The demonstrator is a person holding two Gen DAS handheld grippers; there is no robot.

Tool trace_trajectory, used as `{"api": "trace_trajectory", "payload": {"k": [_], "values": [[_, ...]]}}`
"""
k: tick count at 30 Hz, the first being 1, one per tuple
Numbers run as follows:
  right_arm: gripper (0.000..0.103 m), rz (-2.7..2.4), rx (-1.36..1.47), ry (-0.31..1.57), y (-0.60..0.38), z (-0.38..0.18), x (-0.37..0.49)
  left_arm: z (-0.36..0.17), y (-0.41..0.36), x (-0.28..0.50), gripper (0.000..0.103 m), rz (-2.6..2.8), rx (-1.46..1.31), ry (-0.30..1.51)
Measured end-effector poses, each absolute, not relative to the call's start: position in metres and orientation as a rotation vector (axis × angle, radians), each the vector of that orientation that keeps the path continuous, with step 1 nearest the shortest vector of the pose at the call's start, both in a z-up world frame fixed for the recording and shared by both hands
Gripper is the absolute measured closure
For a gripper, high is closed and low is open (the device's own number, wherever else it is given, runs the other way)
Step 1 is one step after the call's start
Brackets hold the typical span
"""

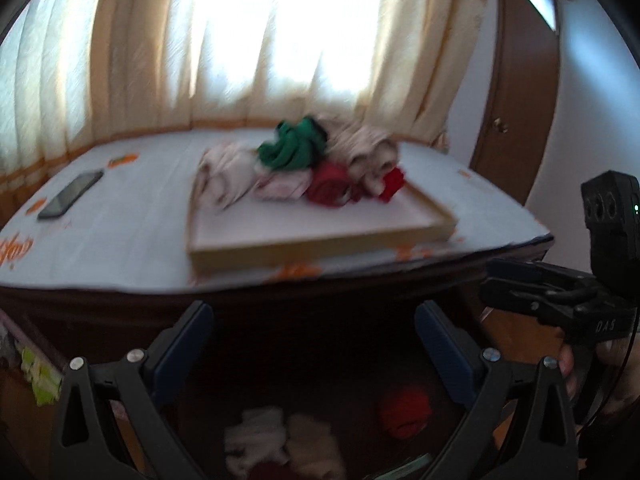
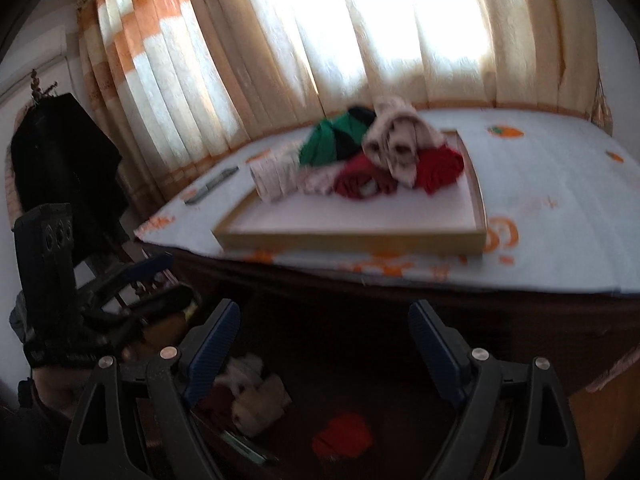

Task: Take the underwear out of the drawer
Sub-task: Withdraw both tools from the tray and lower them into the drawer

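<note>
Both grippers (image 1: 314, 344) (image 2: 324, 340) gape empty over the drawer (image 2: 400, 380) (one red underwear (image 2: 342, 434)).

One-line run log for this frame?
left tongs open | right tongs open | red underwear in drawer | pile on tray

Left wrist view low over the open drawer (image 1: 320, 420), facing the tray (image 1: 320, 248) at 12 o'clock, right wrist view likewise from further right, both somewhat blurred, sharing tray, curtains (image 2: 240, 60), seemingly the same drawer interior
</note>
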State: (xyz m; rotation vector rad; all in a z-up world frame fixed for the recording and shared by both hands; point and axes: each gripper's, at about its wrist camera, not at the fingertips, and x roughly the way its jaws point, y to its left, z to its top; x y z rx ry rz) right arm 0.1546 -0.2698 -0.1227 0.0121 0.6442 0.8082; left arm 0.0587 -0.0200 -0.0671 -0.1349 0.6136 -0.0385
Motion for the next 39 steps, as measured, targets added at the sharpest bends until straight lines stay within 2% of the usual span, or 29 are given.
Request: {"api": "trace_trajectory", "payload": {"k": [10,28,39], "values": [[0.015,0.757,-0.013,0.766,-0.271,-0.175,0.161,-0.115,0.022,0.057,0.001,0.059,-0.217,0.732],[0.015,0.718,-0.260,1.040,-0.222,-0.241,0.168,-0.157,0.018,0.073,0.001,0.022,-0.146,0.929],[0.015,0.751,-0.351,1.160,-0.207,-0.261,0.173,-0.169,0.019,0.079,0.001,0.014,-0.135,0.988]]}}
